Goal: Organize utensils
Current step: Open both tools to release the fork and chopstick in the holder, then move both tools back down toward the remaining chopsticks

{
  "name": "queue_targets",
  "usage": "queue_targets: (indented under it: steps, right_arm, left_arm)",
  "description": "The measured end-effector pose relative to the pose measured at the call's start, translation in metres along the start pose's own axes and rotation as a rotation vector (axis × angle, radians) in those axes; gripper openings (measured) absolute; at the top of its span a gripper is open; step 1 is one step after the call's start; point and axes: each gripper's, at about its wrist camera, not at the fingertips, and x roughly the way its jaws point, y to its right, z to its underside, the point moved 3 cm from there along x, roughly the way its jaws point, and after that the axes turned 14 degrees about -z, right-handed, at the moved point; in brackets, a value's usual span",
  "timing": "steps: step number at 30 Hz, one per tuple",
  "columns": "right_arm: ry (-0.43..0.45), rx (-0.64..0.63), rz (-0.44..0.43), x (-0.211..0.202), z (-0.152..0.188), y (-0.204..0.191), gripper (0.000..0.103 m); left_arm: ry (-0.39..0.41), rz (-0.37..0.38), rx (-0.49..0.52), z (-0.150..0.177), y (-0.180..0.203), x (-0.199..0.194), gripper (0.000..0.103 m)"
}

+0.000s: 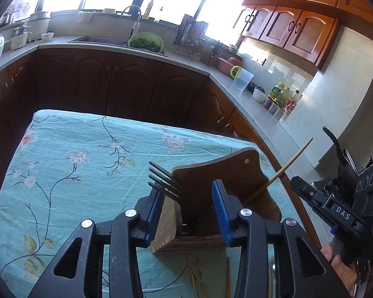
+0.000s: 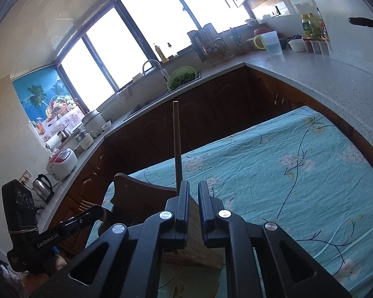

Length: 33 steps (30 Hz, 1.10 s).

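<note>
Cloth [image 1: 87, 149] lies bare beyond holder [image 1: 211, 173]; left gripper [image 1: 186, 193] apart, right gripper [image 2: 193, 196] nearly together.

Both wrist cameras look down along their fingers, close above the wooden utensil holder [image 1: 211, 198] [image 2: 146, 198]. The left views it from its left side, the right from its right. Both share the holder, the cloth-covered surface [image 1: 87, 149] [image 2: 286, 173] and the kitchen beyond.

The cloth [image 1: 87, 154] over the surface was pale turquoise, printed with pink blossoms, green leaves and thin dark branches. The holder [image 1: 211, 173] was brown wood with a paler striped side. The fork [image 1: 161, 176] was dark, the chopstick [image 1: 286, 164] light tan. The left claw [image 1: 186, 203] was black with blue pads [image 1: 221, 211]; the basket [image 1: 146, 42] was green.
</note>
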Motion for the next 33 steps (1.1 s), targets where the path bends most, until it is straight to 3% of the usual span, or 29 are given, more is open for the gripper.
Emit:
queue_targets:
  steps: [1, 2, 4, 8, 15, 24, 33]
  right_arm:
    - [0.003, 0.003, -0.004, -0.004, 0.001, -0.001, 0.029]
    - [0.009, 0.007, -0.006, -0.009, 0.002, -0.001, 0.049]
    - [0.035, 0.013, -0.023, -0.022, 0.005, -0.003, 0.070]
    - [0.076, -0.004, -0.037, -0.049, 0.017, -0.012, 0.084]
    - [0.074, 0.002, -0.037, -0.086, 0.052, -0.016, 0.088]
    - [0.057, 0.022, 0.005, -0.129, 0.100, -0.011, 0.088]
    - [0.026, 0.002, 0.087, -0.166, 0.139, -0.001, 0.088]
  left_arm:
    - [0.003, -0.002, 0.000, 0.003, -0.002, -0.005, 0.043]
    - [0.007, -0.001, -0.002, 0.006, -0.003, -0.009, 0.046]
    - [0.017, -0.002, -0.004, 0.013, -0.005, -0.018, 0.049]
    - [0.029, -0.013, -0.011, 0.034, -0.013, -0.036, 0.059]
    - [0.036, -0.033, -0.010, 0.081, -0.024, -0.076, 0.069]
    - [-0.018, -0.034, -0.016, 0.137, -0.035, -0.117, 0.069]
    - [-0.084, -0.035, 0.009, 0.171, -0.035, -0.128, 0.069]
